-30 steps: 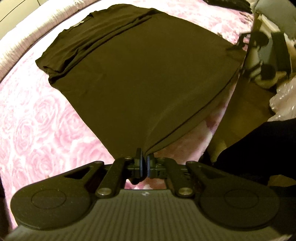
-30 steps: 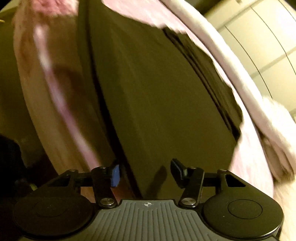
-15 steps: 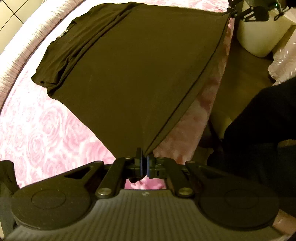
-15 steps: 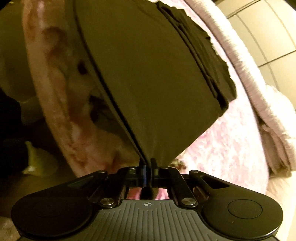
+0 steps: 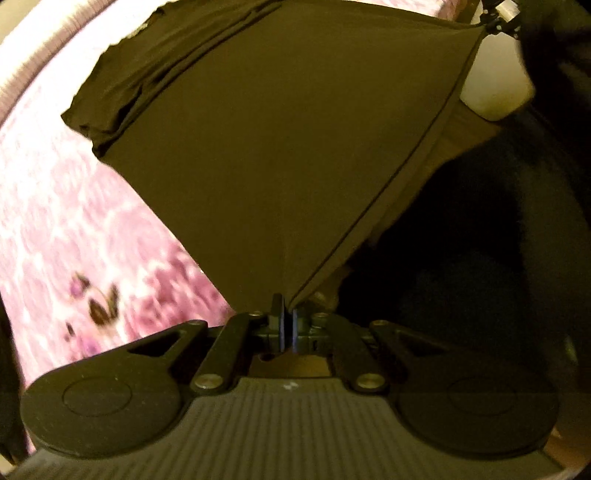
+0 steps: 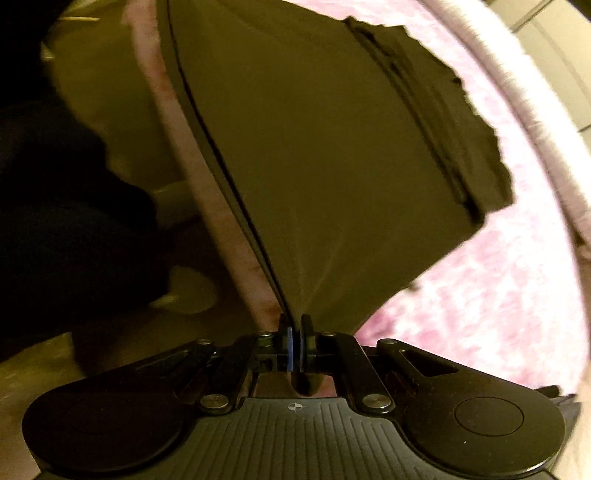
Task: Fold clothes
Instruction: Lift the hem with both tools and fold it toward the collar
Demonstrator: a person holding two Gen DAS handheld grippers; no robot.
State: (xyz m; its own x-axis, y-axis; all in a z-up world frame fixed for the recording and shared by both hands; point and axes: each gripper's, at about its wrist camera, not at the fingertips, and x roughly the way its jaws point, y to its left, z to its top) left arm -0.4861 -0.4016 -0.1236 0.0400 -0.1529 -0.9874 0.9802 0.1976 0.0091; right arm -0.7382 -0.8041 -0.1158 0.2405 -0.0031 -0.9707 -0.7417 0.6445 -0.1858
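A dark brown shirt (image 5: 280, 147) lies partly on a pink rose-patterned bedspread (image 5: 66, 229), its near hem lifted and stretched taut. My left gripper (image 5: 287, 314) is shut on one hem corner. In the left wrist view the other corner runs up to my right gripper (image 5: 493, 26) at the top right. In the right wrist view my right gripper (image 6: 294, 325) is shut on its own corner of the shirt (image 6: 332, 155). The shirt's far end, with folded-in sleeves (image 6: 443, 110), still rests on the bedspread (image 6: 498, 295).
A white ribbed bed border (image 6: 535, 92) runs along the far side, with pale panelled wall beyond. A white container (image 5: 495, 88) stands past the bed edge. A person's dark clothing (image 5: 498, 258) fills the side next to the bed. Floor (image 6: 103, 92) shows beside the mattress.
My right gripper closed on the shirt's hem corner and rose with it. My left gripper rose too with its corner. The hem now hangs taut between them, off the bed.
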